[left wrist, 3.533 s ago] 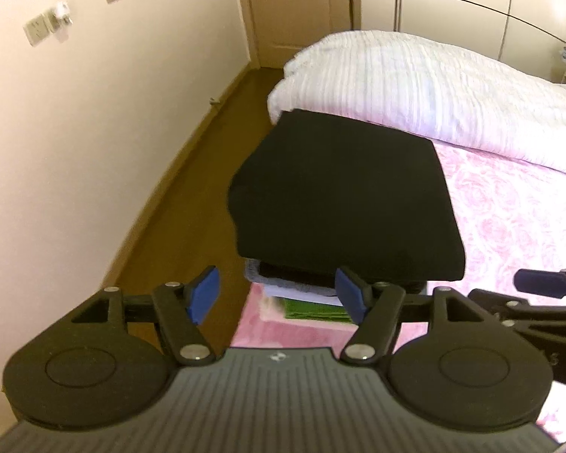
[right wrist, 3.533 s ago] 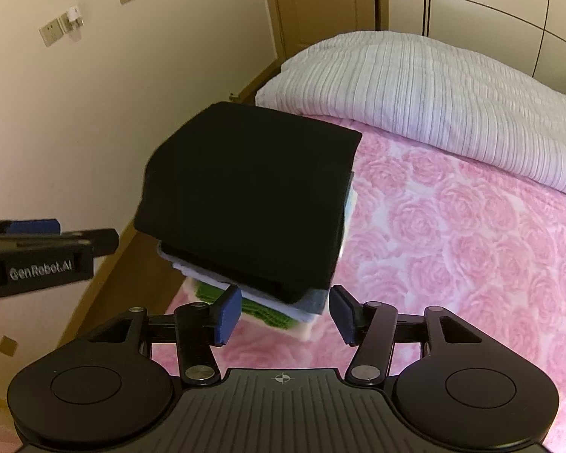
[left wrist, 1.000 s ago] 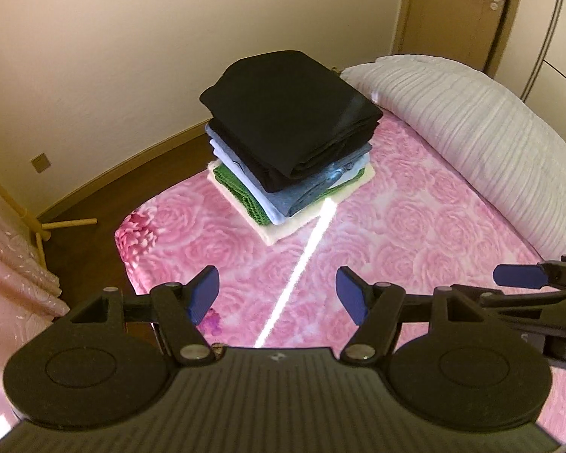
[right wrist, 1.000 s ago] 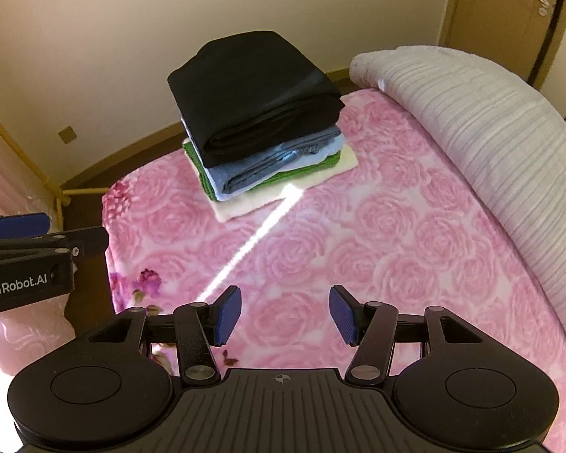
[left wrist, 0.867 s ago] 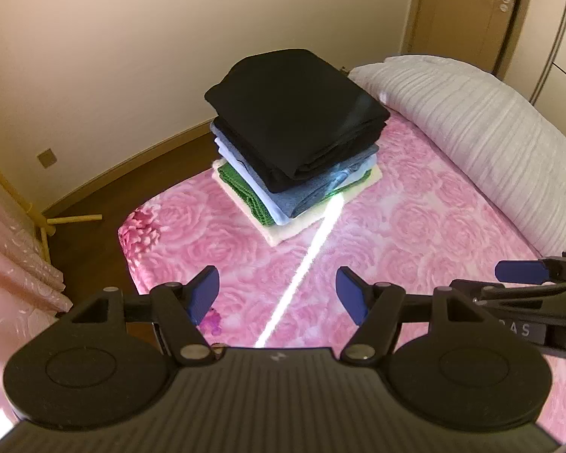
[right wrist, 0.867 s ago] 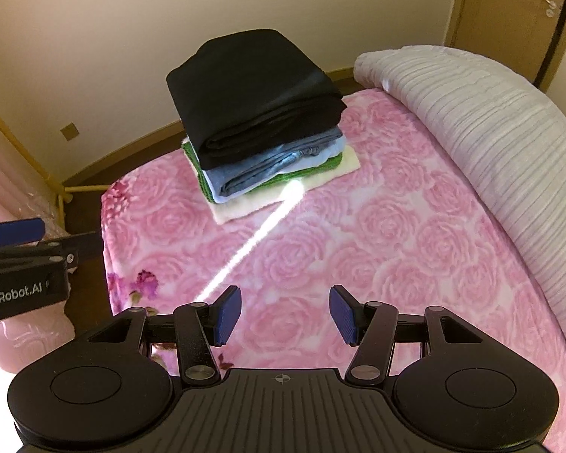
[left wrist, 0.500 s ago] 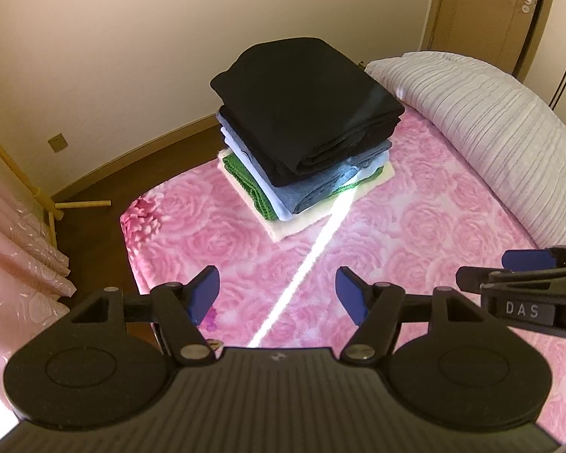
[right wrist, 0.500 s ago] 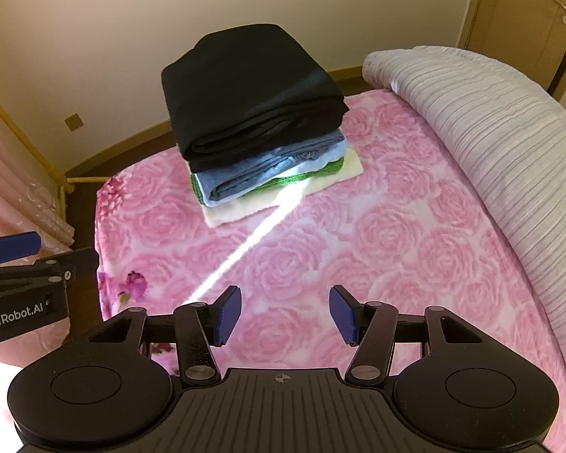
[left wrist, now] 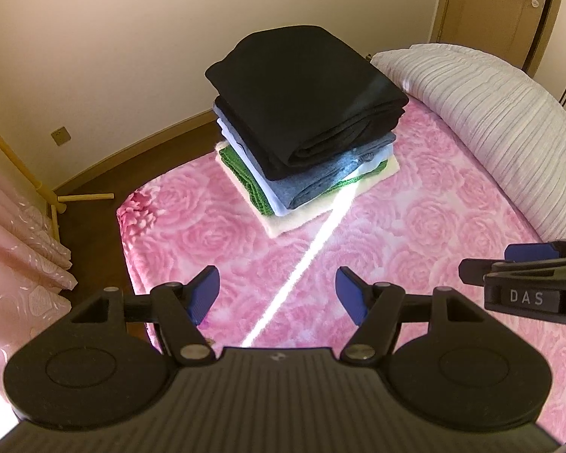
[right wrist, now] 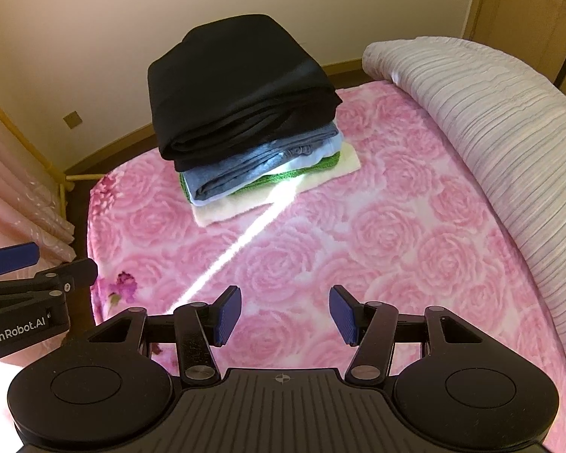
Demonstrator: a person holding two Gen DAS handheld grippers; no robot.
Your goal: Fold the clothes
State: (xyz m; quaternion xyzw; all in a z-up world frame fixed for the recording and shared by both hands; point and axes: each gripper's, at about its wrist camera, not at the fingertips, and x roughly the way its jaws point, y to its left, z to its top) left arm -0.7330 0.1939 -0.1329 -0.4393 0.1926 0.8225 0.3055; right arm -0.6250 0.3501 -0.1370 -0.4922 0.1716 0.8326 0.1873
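My left gripper (left wrist: 279, 294) and right gripper (right wrist: 285, 315) look alike: matte black ribbed bodies, round side discs, silver screws, blue finger pads (right wrist: 228, 315) (side labels read "GenRobot.AI" and "DAS").

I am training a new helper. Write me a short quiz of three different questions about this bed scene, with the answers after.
1. True or false: the black garment lies on top of the stack.
2. Which folded piece touches the pink blanket? A) green B) grey C) cream
3. Fill in: the left claw and the right claw are both ____ and hold nothing.

Key: 1 true. 2 C, the cream piece. 3 open.
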